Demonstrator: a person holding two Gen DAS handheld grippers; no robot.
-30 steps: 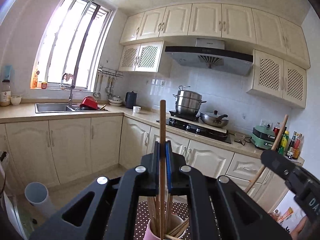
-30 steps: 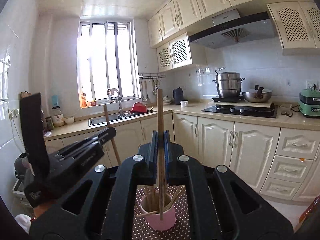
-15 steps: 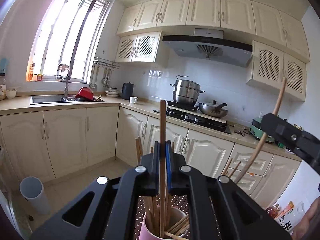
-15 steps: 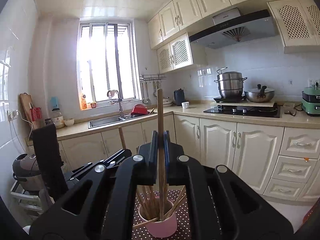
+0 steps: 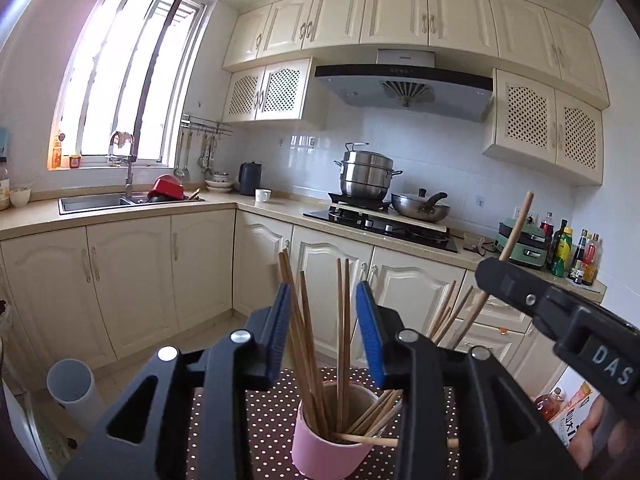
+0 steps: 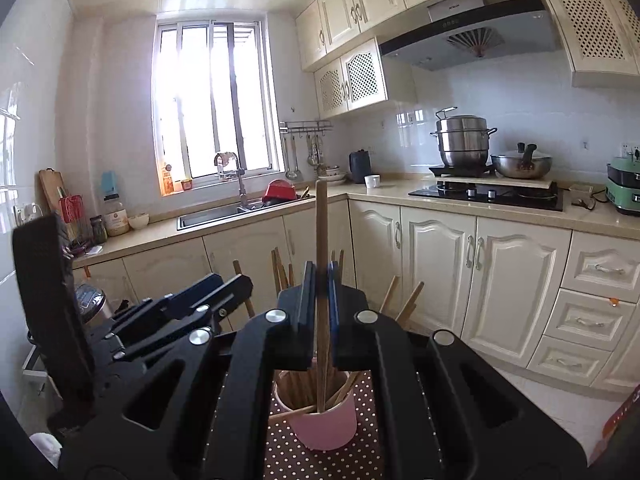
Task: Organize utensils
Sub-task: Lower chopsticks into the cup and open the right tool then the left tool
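since a second ago the left gripper (image 5: 325,332) has let go of its chopstick: its blue pads now stand wide apart with nothing between them, and the stick it held then seems to have joined the bundle in the pink cup (image 5: 332,436) just below. the right gripper (image 6: 321,292) has come lower and is clamped on one upright chopstick (image 6: 321,240), whose lower end already dips inside the cup's rim. most of the work looks done: a good dozen wooden chopsticks (image 5: 342,320) stand in the cup, some near upright, others fanned out to the right, and only the stick in the right gripper looks left to drop, though anything lying outside both views cannot be ruled out. one chopstick (image 5: 360,438) lies almost flat across the cup's mouth and pokes past the rim, so it may want righting. the cup sits on a brown cloth with white dots (image 6: 320,460), in front of cream kitchen cabinets. the sticks are plain light wood, slim and long, loosely packed, so they will shift and lean when another slides in.
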